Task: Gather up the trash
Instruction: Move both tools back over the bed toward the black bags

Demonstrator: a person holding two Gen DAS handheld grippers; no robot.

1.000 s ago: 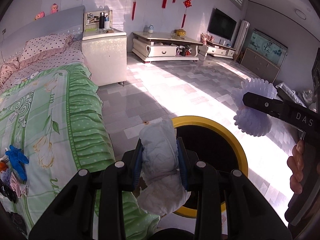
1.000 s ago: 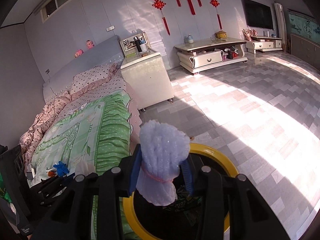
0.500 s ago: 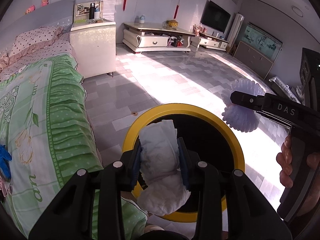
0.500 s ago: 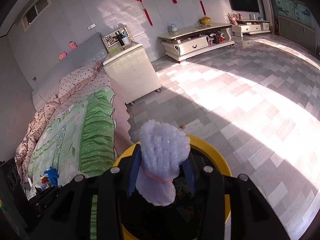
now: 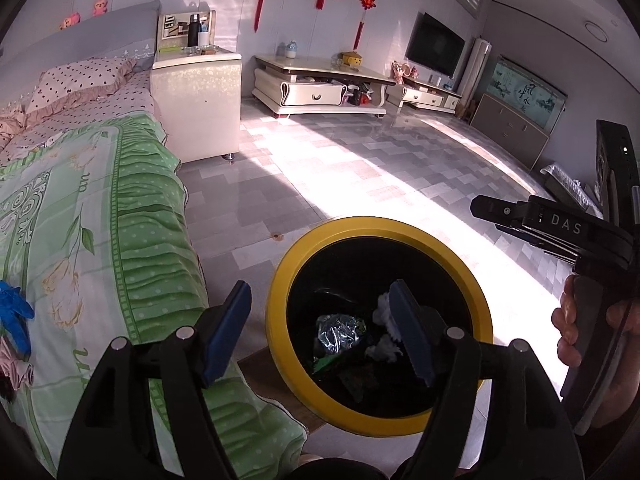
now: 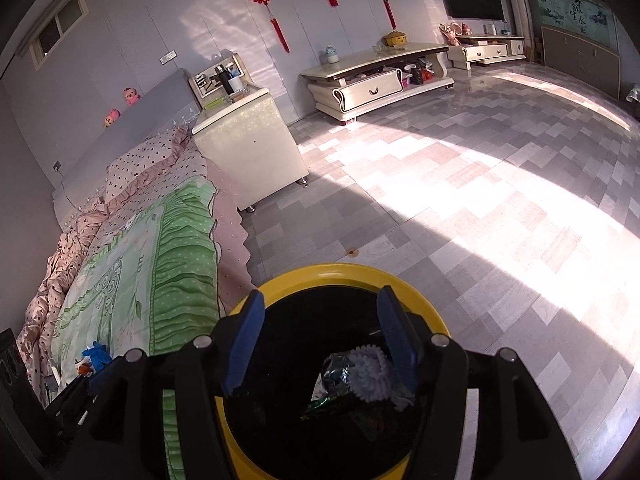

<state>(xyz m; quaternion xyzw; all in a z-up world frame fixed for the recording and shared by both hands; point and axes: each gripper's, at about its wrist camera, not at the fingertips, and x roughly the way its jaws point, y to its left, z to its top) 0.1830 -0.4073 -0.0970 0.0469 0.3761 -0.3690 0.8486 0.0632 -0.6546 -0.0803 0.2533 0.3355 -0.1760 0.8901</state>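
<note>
Green floral bedspread (image 5: 100, 240) lies leftmost. Beside it the left gripper (image 5: 320, 332) hangs wide open and empty over the round black bin with a yellow rim (image 5: 280, 280), where white crumpled tissue (image 5: 386, 346) lies. Right gripper (image 6: 322, 340), equally spread and empty, hovers above a pale blue foam net (image 6: 370, 374) inside.

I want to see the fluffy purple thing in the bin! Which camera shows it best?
The right wrist view: the purple foam piece lies in plain sight inside the yellow-rimmed bin. In the left wrist view I cannot make it out.
</note>
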